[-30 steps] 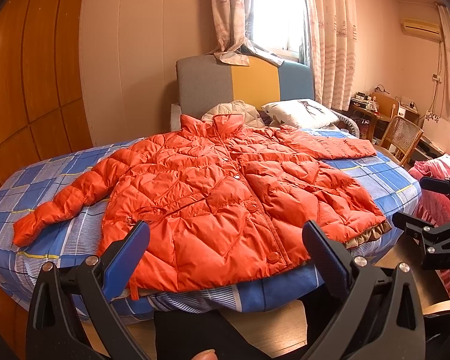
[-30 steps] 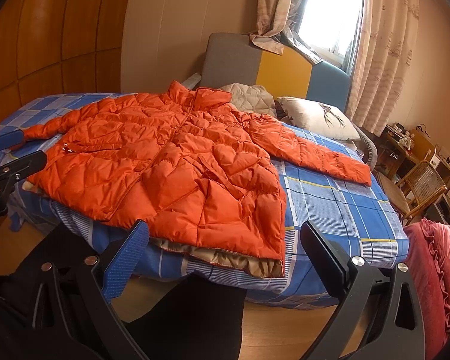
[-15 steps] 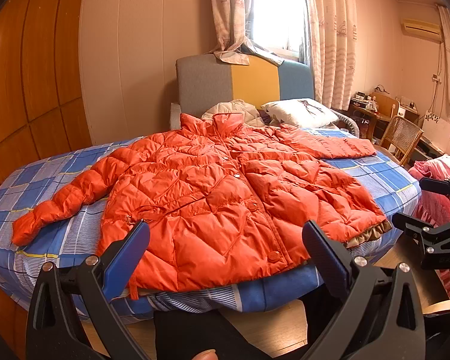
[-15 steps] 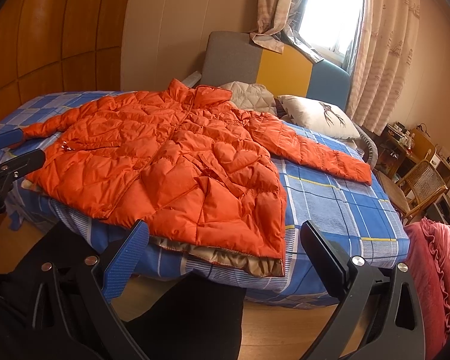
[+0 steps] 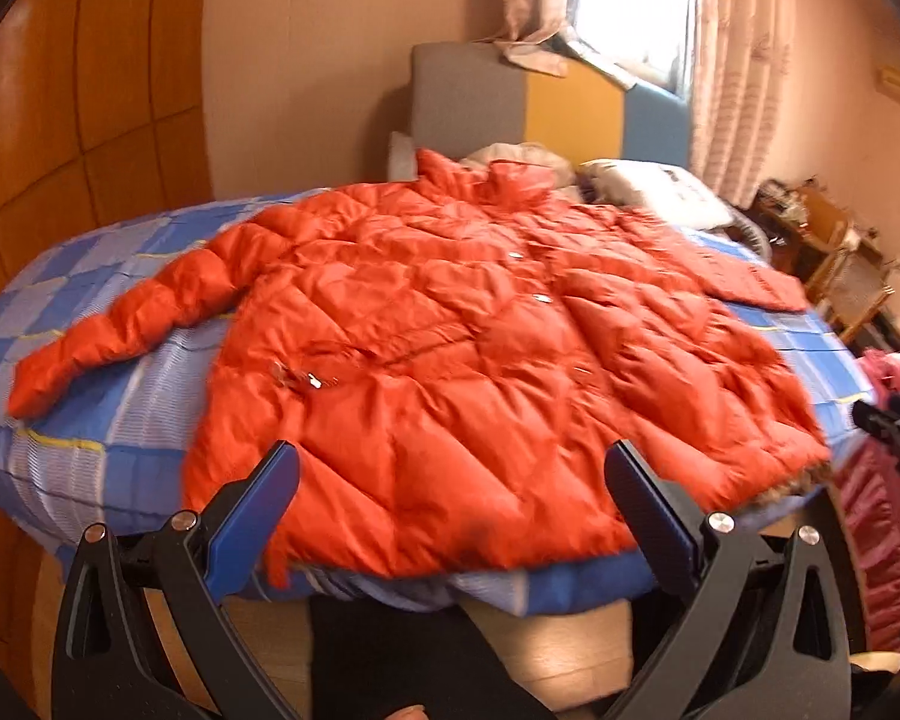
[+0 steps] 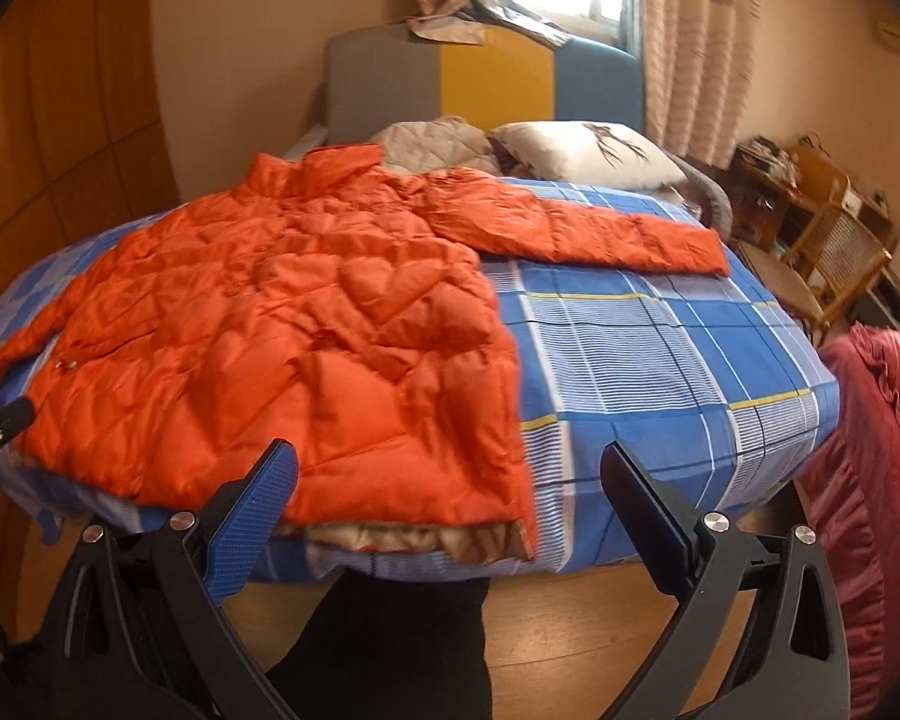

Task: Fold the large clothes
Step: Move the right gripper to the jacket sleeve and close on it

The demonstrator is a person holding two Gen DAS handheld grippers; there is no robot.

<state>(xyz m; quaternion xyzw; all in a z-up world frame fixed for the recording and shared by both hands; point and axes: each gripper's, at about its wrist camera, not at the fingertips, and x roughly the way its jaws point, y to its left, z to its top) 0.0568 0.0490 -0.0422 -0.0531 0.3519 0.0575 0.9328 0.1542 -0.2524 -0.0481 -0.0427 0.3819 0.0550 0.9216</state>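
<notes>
An orange quilted puffer jacket (image 5: 462, 336) lies flat and face up on the blue plaid bed (image 5: 96, 420), sleeves spread out to both sides. It also shows in the right wrist view (image 6: 282, 324), with its right sleeve (image 6: 576, 228) stretched across the sheet. My left gripper (image 5: 450, 480) is open and empty, just short of the jacket's hem at the bed's near edge. My right gripper (image 6: 447, 480) is open and empty, in front of the hem's right corner. Each gripper's black frame shows at the edge of the other's view.
A grey, yellow and blue headboard (image 6: 480, 78), a white pillow (image 6: 588, 153) and a beige quilted item (image 6: 432, 144) are at the bed's far end. A pink ruffled cover (image 6: 876, 450) lies to the right. A wicker chair (image 6: 840, 252) and a desk stand at the far right. Orange wooden panels line the left wall.
Both grippers have moved forward and closer to the bed's near edge; the jacket looks larger and the views are motion-blurred. The jacket has not moved.
</notes>
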